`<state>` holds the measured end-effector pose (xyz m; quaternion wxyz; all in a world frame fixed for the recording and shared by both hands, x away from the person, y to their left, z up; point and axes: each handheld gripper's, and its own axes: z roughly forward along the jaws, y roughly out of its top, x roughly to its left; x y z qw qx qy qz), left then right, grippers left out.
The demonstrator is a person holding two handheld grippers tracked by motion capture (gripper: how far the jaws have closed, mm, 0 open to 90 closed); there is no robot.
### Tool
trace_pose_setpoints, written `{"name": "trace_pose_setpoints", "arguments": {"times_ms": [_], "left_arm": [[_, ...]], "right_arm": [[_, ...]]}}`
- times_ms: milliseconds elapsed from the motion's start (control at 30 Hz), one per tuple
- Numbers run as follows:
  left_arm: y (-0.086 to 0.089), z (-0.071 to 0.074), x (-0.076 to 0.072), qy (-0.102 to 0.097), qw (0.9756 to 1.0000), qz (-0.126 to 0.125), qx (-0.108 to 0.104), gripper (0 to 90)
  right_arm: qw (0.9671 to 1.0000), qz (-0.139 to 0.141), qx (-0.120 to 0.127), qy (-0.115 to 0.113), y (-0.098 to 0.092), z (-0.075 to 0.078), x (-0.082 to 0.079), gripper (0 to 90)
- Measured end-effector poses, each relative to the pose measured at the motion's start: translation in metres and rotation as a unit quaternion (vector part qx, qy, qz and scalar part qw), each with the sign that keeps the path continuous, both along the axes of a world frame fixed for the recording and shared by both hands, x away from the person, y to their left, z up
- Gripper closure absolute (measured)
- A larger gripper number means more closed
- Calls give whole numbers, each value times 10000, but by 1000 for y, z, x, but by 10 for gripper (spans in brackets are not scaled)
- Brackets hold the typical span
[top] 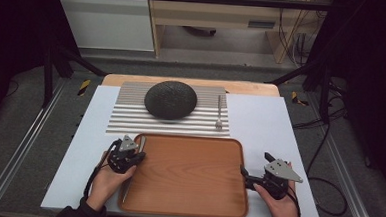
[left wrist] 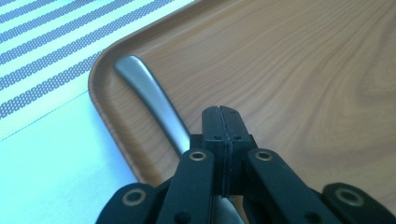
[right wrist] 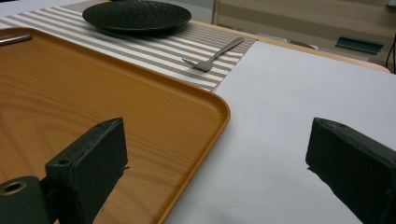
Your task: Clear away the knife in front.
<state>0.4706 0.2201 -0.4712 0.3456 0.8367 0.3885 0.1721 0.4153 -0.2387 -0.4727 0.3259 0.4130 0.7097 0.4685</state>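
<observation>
Two grippers are sitting at the near edge of a white table, one at each side of a wooden tray. The left gripper is hovering over the tray's left edge, held by the person's left hand; in the left gripper view its jaws are pressed together with nothing visible between the tips. A metal utensil handle is lying inside the tray along its left rim, running under that gripper; whether it is a knife or a spoon cannot be told, its far end being hidden. The gripper tips are sitting just above the handle, contact unclear.

The right gripper is resting at the tray's right edge, held by the right hand. In the right gripper view its jaws are standing wide apart, one over the tray's corner, the other over bare table, holding nothing.

Beyond the tray a striped placemat is lying flat on the table. A dark textured plate is sitting on the mat's middle. A fork is lying on the mat to the right of the plate, near but apart from it, tines pointing toward the tray. The tray's middle is bare wood grain.
</observation>
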Motion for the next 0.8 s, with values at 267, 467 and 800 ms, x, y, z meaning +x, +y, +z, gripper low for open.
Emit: {"name": "trace_pose_setpoints", "arguments": {"times_ms": [267,467,800], "left_arm": [[4,2,-1,-237,9995,-7,-210,900],[6,4,0,-423,9987,-15,-282,900],[3,2,0,-529,9980,-285,-212,900]], "right_arm": [[10000,-4,8,-8,0,0,0,54],[10000,-5,-9,3,0,0,0,54],[10000,-8,-14,-9,0,0,0,54]]}}
